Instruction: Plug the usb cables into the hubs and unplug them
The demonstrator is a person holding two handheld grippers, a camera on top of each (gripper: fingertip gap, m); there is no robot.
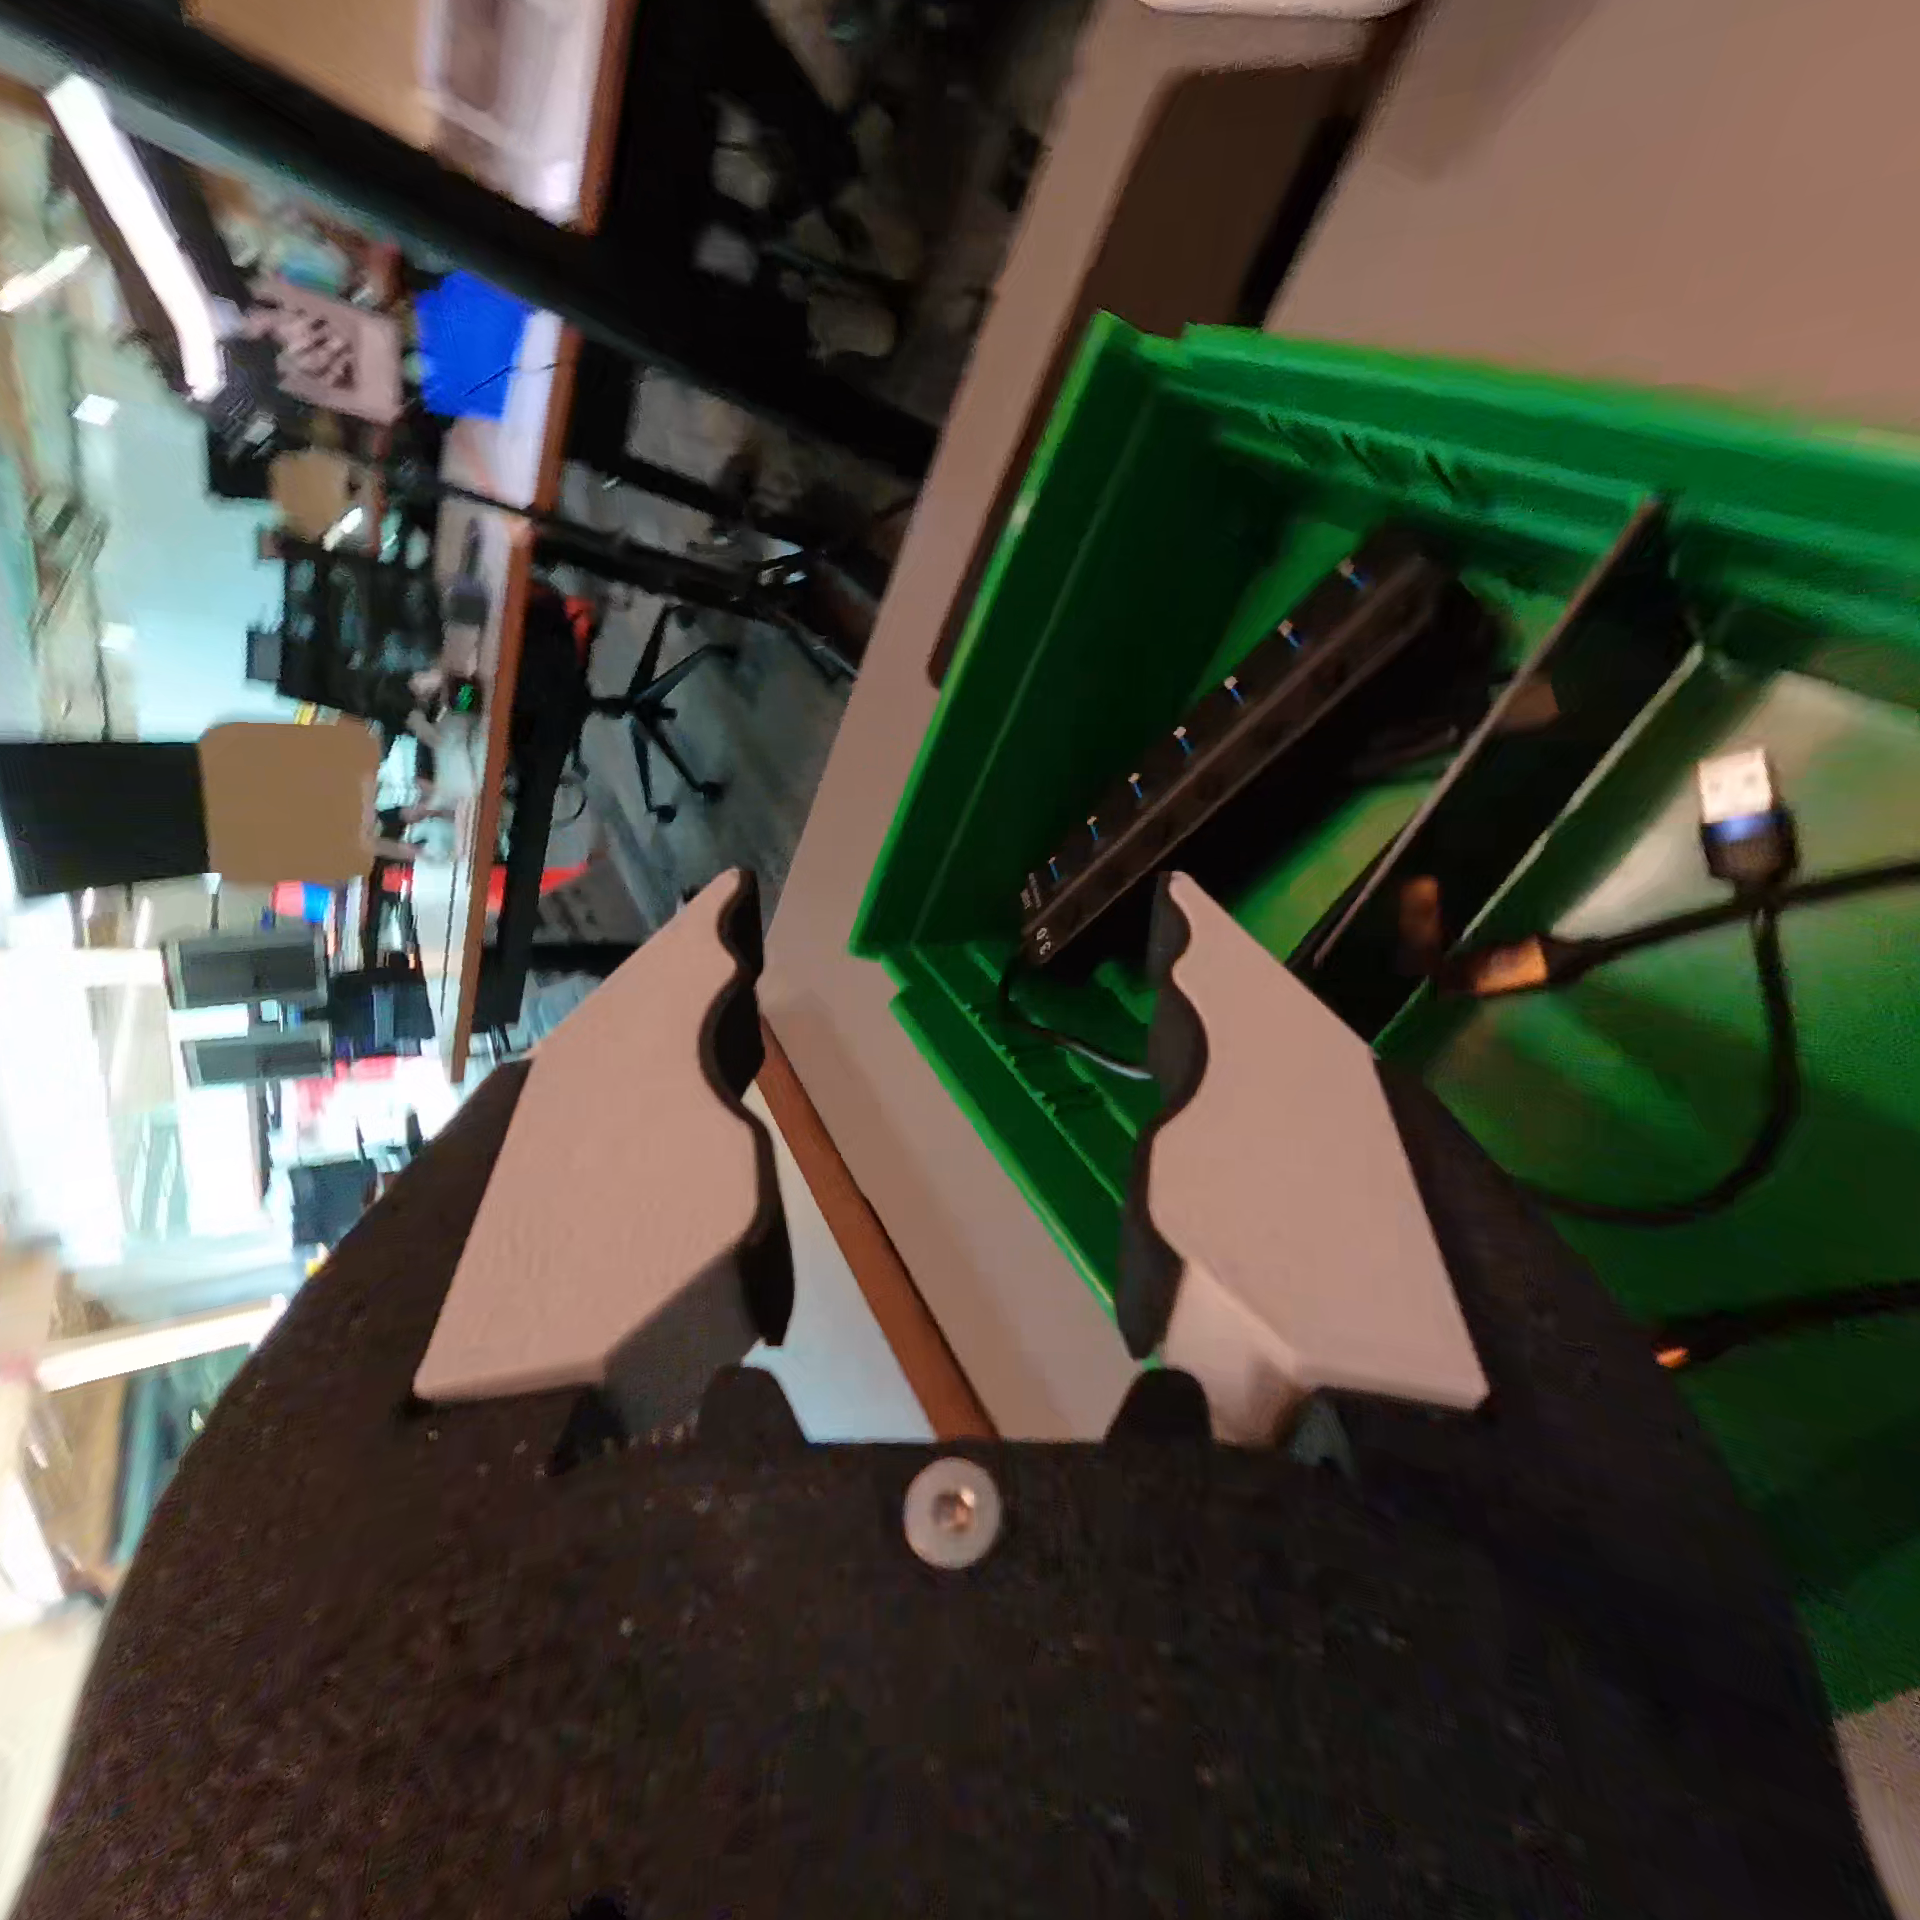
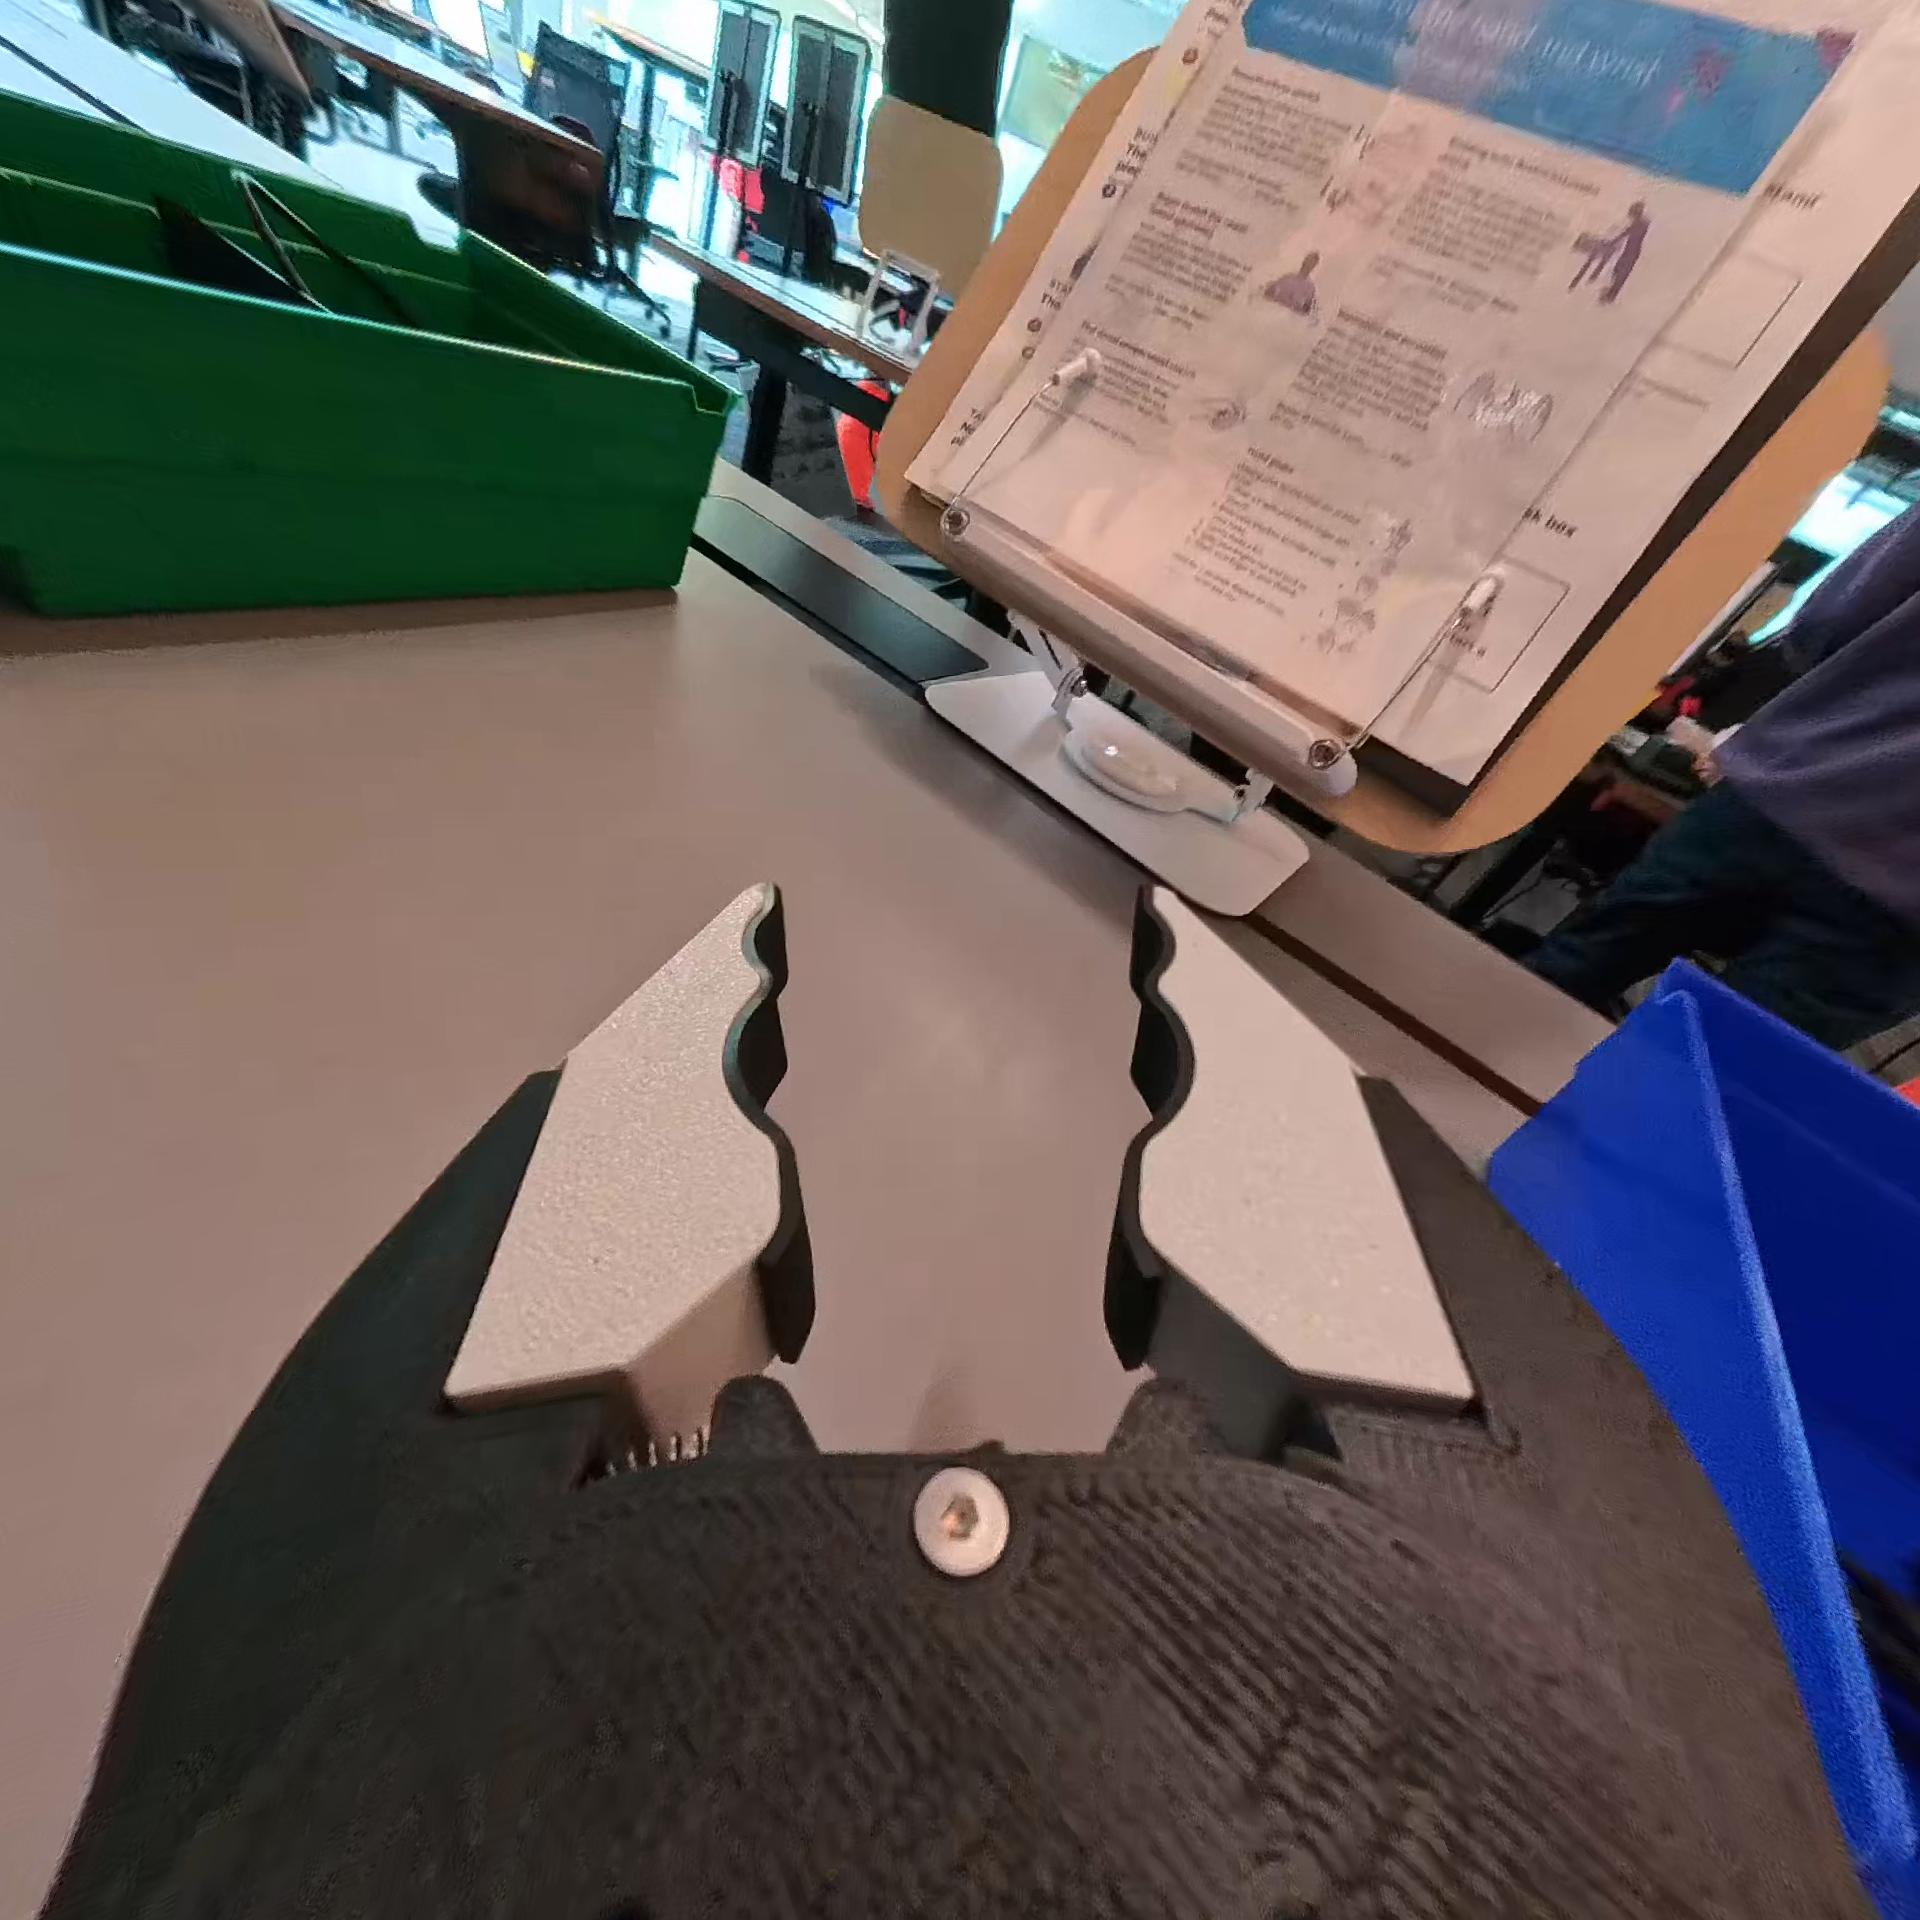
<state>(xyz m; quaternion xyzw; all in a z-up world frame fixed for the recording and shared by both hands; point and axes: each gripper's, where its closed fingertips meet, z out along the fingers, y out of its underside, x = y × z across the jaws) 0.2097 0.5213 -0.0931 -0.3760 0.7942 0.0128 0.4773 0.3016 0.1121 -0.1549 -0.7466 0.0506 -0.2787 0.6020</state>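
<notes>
In the left wrist view, tilted sideways, a green bin (image 1: 1049, 582) sits on the grey table. Inside it a long black USB hub (image 1: 1236, 748) with several blue-lit ports leans against a wall. A black USB cable with a silver plug (image 1: 1737, 790) lies loose in another compartment to the right. My left gripper (image 1: 956, 904) is open and empty, at the bin's near corner over the table edge. My right gripper (image 2: 956, 914) is open and empty, low over the bare table. The green bin (image 2: 343, 436) shows at upper left there.
A document stand with a printed sheet (image 2: 1351, 416) stands at the table's back edge. A blue bin (image 2: 1714, 1299) sits close on the right of the right gripper. A person in dark clothes (image 2: 1818, 748) stands at far right. Dividers (image 1: 1475, 748) split the green bin.
</notes>
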